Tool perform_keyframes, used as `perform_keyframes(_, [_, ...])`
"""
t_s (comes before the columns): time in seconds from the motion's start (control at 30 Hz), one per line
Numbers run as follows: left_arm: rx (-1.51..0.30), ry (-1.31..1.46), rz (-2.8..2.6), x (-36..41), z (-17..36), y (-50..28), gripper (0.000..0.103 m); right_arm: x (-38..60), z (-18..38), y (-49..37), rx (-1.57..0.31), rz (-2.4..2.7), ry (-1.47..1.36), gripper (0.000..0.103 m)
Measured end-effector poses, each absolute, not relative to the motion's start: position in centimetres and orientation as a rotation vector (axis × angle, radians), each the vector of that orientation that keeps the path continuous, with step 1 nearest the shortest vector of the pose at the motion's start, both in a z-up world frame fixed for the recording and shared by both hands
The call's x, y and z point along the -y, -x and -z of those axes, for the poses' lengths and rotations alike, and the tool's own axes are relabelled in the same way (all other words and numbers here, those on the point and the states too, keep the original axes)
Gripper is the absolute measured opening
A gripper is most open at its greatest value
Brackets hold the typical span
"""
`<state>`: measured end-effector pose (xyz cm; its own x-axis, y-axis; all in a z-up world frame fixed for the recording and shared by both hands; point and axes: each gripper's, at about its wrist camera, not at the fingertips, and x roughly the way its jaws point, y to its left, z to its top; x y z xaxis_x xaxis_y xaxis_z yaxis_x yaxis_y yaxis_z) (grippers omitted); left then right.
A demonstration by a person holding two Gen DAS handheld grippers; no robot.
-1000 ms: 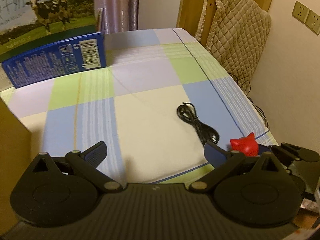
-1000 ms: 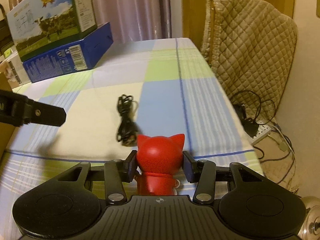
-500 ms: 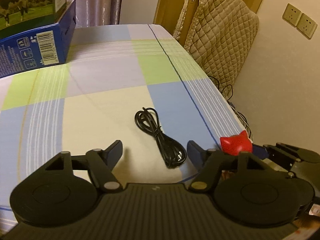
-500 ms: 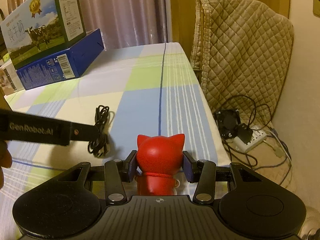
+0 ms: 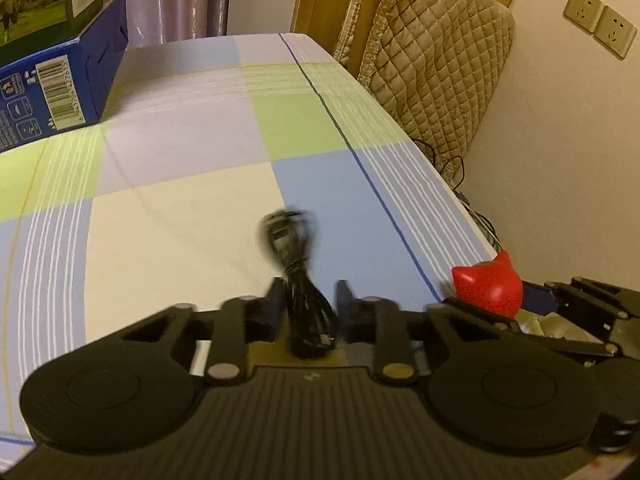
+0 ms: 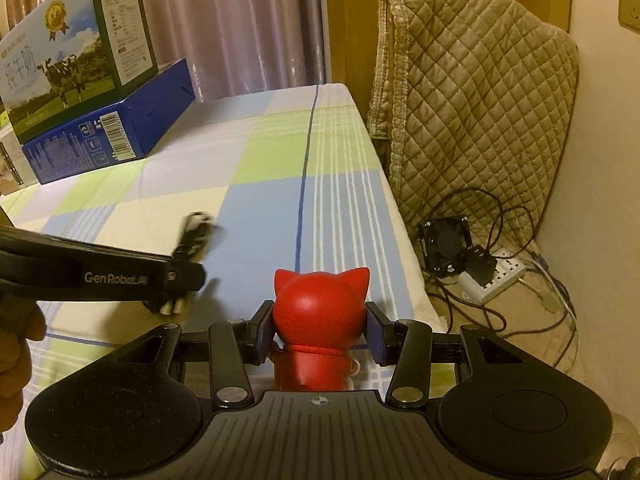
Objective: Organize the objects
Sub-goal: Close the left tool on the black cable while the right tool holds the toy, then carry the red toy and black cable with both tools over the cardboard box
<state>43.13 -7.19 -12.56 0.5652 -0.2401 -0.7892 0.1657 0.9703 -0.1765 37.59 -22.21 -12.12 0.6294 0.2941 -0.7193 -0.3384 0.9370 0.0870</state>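
My left gripper (image 5: 307,300) is shut on a coiled black cable (image 5: 298,280); the cable's free loop sticks up, blurred by motion, above the checked tablecloth (image 5: 180,208). From the right wrist view the left gripper (image 6: 176,276) and the cable (image 6: 194,236) show at the left, raised off the cloth. My right gripper (image 6: 318,326) is shut on a red cat figurine (image 6: 320,312), held by its head near the table's front right edge. The figurine also shows in the left wrist view (image 5: 488,284).
A blue box (image 6: 108,128) with a milk carton box (image 6: 72,52) on top stands at the table's far left. A quilted cover (image 6: 472,100) hangs over a chair beside the table. A power strip and cables (image 6: 488,276) lie on the floor to the right.
My left gripper moved in over the black cable, closed on it and lifted it off the cloth. My right gripper still holds the red figurine, shifted slightly.
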Motion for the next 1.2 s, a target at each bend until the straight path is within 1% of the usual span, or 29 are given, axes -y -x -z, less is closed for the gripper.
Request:
perform_keyframes(0.13, [-0.956,0.061,0.246,6.2,12.4,-41.0,0.016,22.2,11.7,-36.7,-0.818,-0.38,0.043,0.043])
perform_keyframes(0.33, [-0.98,0.028,0.234,4.5,11.9,-35.5,0.016,21.6,11.6,-34.3,-0.849,-0.422,0.009,0.043])
perform_keyframes(0.73, [-0.988,0.073,0.204,3.0,9.5,-25.1,0.016,21.1,10.3,-28.1,-0.921,-0.481,-0.002,0.043])
perform_keyframes(0.97, [-0.993,0.103,0.195,2.4,8.0,-20.4,0.015,20.9,7.5,-24.7,-0.914,-0.503,0.006,0.043])
perform_keyframes(1.2, [-0.945,0.112,0.164,0.9,4.8,-16.4,0.016,20.1,3.5,-20.9,-0.88,-0.523,0.008,0.043])
